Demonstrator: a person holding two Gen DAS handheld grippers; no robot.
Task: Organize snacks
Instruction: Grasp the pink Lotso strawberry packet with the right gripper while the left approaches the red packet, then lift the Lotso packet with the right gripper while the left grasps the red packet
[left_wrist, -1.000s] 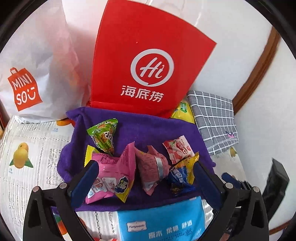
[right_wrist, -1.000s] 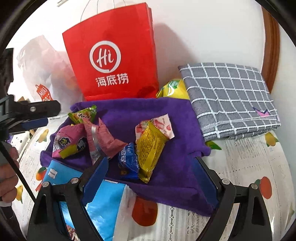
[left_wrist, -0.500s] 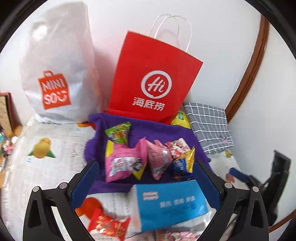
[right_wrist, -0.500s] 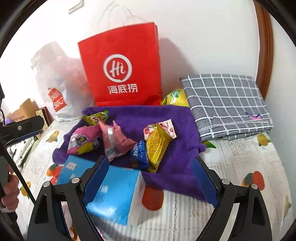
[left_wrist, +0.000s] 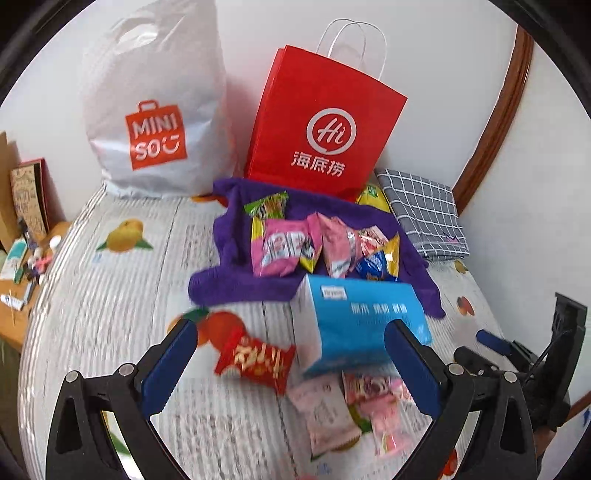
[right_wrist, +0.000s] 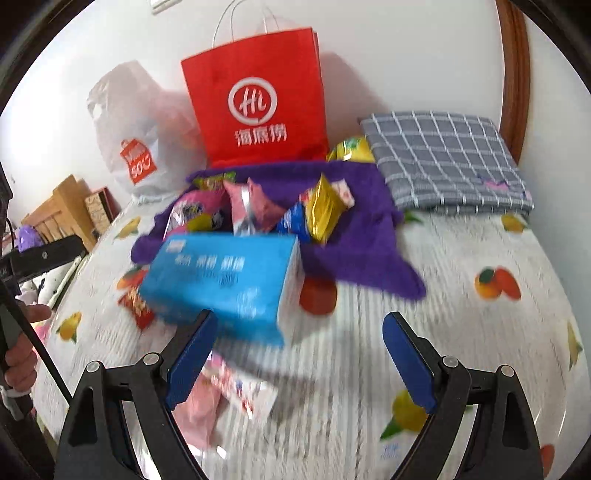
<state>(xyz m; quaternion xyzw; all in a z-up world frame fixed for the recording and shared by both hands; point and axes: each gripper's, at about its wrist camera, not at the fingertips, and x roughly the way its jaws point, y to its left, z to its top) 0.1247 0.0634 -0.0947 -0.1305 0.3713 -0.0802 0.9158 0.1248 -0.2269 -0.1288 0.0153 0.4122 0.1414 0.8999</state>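
Now you're hovering both the left gripper and the right gripper, jaws spread wide and empty-handed, near the blue box.

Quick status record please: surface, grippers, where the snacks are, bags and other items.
surface: fruit-print cover
left gripper: open, empty
right gripper: open, empty
purple towel: holds a pile of snack packets
blue box: at the towel's near edge
loose snacks: red packet, pink packets, in front of the box
bags: red bag, white bag, upright at the wall
checked cloth: folded, right of the towel
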